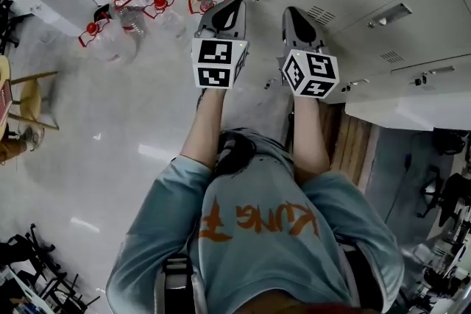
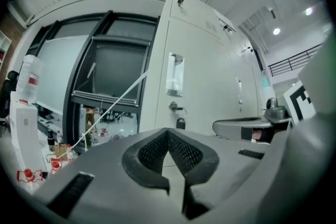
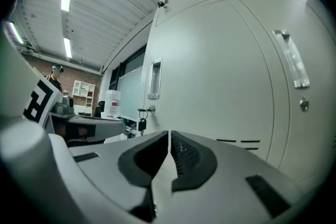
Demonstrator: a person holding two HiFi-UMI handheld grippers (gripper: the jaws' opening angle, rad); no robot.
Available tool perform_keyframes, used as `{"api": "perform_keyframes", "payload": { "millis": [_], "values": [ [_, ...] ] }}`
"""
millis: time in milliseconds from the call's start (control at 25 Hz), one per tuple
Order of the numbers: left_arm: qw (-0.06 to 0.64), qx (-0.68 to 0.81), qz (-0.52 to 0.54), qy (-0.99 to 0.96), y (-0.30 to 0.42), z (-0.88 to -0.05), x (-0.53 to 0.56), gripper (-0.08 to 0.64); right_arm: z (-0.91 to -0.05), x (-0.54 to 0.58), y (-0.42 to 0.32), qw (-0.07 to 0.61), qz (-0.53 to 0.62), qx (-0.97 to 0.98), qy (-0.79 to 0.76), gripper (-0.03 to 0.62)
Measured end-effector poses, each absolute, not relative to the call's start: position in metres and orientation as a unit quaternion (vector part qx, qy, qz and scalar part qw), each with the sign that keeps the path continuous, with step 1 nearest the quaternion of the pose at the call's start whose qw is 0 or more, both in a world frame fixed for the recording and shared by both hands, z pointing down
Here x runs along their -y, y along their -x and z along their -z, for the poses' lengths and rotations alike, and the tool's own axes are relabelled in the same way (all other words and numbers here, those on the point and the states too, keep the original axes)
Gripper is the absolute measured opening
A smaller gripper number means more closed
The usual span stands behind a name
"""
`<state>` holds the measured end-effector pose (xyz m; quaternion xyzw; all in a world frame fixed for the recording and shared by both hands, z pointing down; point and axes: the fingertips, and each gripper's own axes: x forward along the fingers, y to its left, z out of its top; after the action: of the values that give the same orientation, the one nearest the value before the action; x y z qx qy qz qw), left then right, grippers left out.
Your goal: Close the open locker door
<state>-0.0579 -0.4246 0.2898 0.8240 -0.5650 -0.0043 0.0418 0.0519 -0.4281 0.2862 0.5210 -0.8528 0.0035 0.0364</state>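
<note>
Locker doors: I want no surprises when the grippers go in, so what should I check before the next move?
1. Left gripper empty, jaws together: ok.
2. Right gripper empty, jaws together: ok.
3. Both grippers apart from the locker doors: ok, a gap shows in both gripper views.
4. Which door stands open: cannot tell; the doors ahead of the grippers look flush.
5. Key hanging from a lock, left of the right gripper's line: ok, though it could snag if the gripper drifts that way.
6. Bottles on the floor, away from the lockers: ok.
</note>
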Motion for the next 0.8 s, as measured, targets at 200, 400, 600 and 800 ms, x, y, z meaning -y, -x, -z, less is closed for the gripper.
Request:
{"api": "perform_keyframes", "payload": {
  "millis": [200, 400, 600, 800],
  "values": [
    [0.006, 0.555, 0.011, -0.831, 0.026, -0.262, 0.398, 0.018, -0.263, 0.404, -0.075, 0.022, 0.017, 0.853, -0.521, 0.038],
    [-0.002, 0.549, 0.012, -0.836, -0.003, -0.256, 0.368, 0.018, -0.253, 0.374, -0.101, 0.013, 0.022, 0.853, -0.522, 0.038],
    [0.000, 0.546, 0.007, -0.838, -0.033, -0.266, 0.337, 0.018, -0.251, 0.345, -0.131, 0.006, 0.028, 0.853, -0.520, 0.038],
    [0.006, 0.543, 0.002, -0.840, -0.055, -0.268, 0.307, 0.018, -0.250, 0.313, -0.154, 0.007, 0.028, 0.852, -0.523, 0.038]
  ]
}}
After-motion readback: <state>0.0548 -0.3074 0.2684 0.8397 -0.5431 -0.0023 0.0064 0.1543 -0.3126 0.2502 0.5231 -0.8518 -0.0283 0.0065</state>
